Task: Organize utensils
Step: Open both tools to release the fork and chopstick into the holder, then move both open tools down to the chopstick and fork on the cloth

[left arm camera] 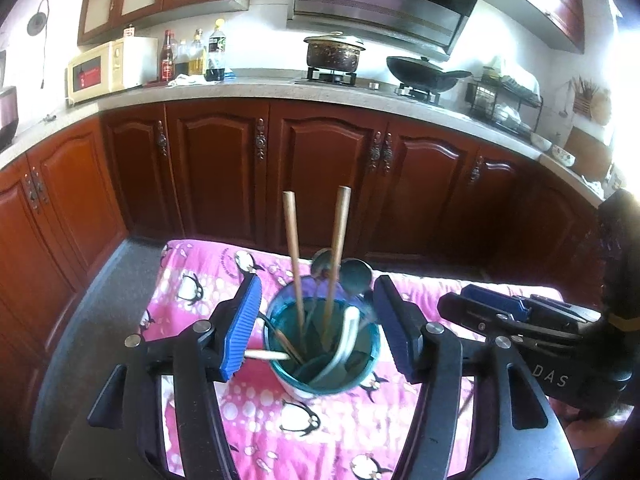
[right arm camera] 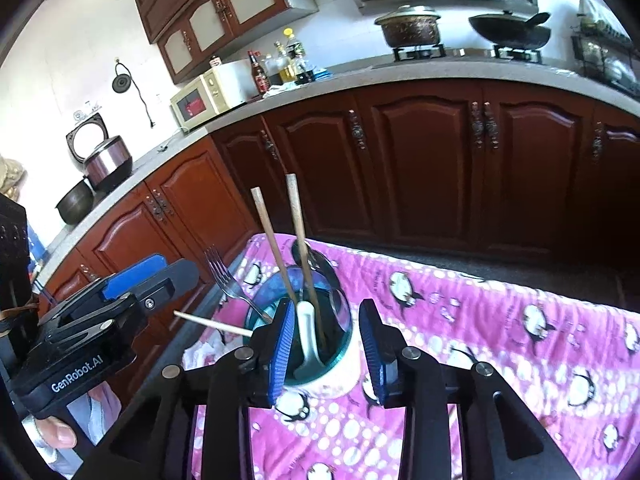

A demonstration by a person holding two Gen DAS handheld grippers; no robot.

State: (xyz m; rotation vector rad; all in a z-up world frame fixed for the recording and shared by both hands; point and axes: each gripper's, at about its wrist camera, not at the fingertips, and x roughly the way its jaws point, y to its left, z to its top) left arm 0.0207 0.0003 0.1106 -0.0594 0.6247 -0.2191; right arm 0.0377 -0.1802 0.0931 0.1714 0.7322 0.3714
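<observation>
A teal cup (left arm camera: 322, 360) stands on the pink penguin cloth (left arm camera: 256, 404) and holds two wooden chopsticks (left arm camera: 294, 256), a white spoon (left arm camera: 346, 340), dark metal spoons (left arm camera: 352, 274) and a light stick (left arm camera: 266, 355) leaning out to the left. My left gripper (left arm camera: 318, 332) is open, its blue pads on either side of the cup. My right gripper (right arm camera: 330, 344) is open around the same cup (right arm camera: 320, 344); chopsticks (right arm camera: 280, 252), a white spoon (right arm camera: 306, 332) and a fork (right arm camera: 228, 280) stick out of it. Each gripper shows in the other's view.
The cloth-covered table (right arm camera: 500, 340) sits in front of dark red cabinets (left arm camera: 320, 168). The counter behind carries a microwave (left arm camera: 100, 70), bottles (left arm camera: 192, 58), a pot (left arm camera: 334, 54) and a wok (left arm camera: 424, 74) on the stove. A dish rack (left arm camera: 504, 104) stands at right.
</observation>
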